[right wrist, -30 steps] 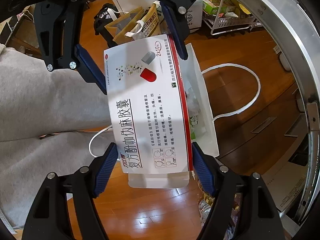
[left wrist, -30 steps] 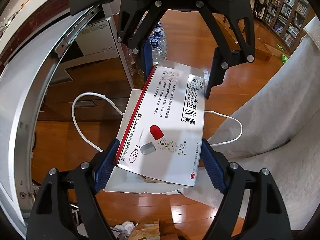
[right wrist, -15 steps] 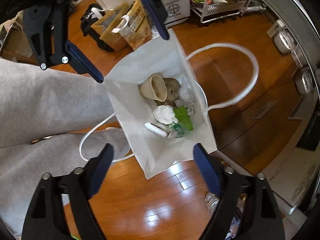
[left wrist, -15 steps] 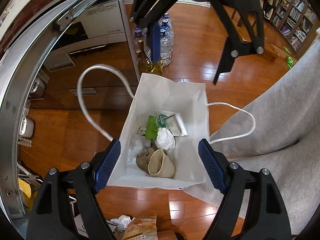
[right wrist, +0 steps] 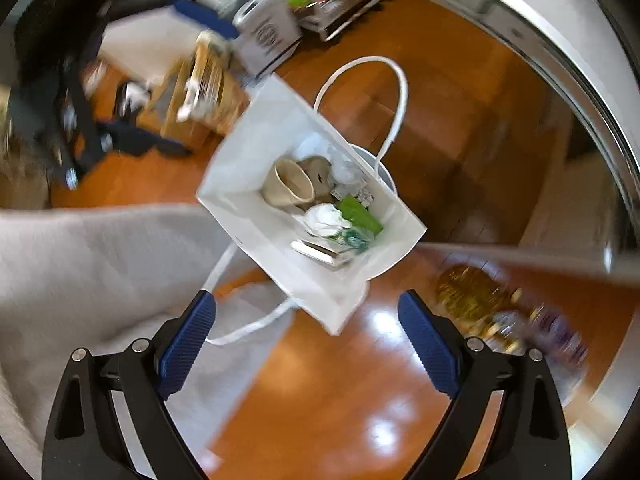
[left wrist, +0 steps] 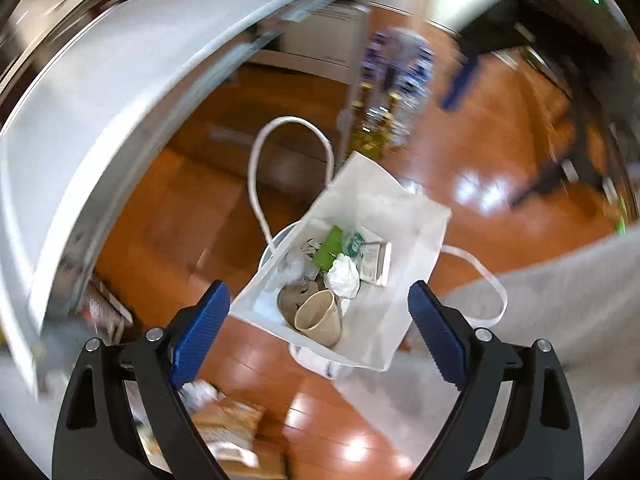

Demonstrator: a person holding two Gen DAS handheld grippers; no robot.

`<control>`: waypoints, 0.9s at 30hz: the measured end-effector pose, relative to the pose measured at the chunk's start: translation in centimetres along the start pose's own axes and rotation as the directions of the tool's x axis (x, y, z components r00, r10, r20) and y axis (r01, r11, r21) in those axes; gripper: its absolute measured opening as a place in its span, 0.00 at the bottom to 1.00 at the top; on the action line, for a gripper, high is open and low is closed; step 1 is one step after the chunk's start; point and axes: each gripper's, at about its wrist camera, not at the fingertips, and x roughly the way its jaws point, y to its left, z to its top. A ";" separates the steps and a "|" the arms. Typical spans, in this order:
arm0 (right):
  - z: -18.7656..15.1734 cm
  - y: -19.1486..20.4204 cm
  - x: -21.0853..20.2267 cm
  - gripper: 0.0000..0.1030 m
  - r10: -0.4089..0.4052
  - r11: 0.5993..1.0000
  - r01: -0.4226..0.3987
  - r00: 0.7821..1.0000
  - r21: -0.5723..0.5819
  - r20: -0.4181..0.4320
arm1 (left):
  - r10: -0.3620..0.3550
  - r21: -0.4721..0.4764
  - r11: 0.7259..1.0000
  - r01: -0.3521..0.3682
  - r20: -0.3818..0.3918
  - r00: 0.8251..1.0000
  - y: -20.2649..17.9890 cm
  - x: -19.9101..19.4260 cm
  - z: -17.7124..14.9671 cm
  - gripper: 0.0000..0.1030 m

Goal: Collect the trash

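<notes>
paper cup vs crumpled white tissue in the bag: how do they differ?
The paper cup is beige and keeps its round shape; the crumpled white tissue is a shapeless wad. The paper cup lies on its side with its open mouth showing, while the crumpled white tissue has no clear pose. The paper cup looks larger. Both lie loose among the trash inside the white paper bag, next to each other.

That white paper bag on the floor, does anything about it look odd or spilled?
Nothing looks spilled. The white paper bag stands open on the wooden floor, with a paper cup, crumpled tissue and a green wrapper inside. The blurred picture hides finer damage.
</notes>
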 end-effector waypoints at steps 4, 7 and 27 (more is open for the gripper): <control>-0.8 1.1 -2.3 0.93 -0.001 0.991 -0.013 0.994 0.130 0.108 | 0.055 -0.192 0.980 -0.049 0.026 0.998 0.0 -2.1 0.4 0.89; -1.0 1.8 -3.9 0.93 -0.080 0.979 0.047 0.983 0.198 0.162 | 0.145 -0.326 0.937 -0.122 0.047 0.988 -0.3 -4.4 0.7 0.92; 0.8 2.9 -20.0 0.96 -0.354 0.894 0.095 0.749 0.438 0.560 | 0.463 -0.665 0.702 -0.254 0.155 0.873 1.3 -16.8 4.5 0.97</control>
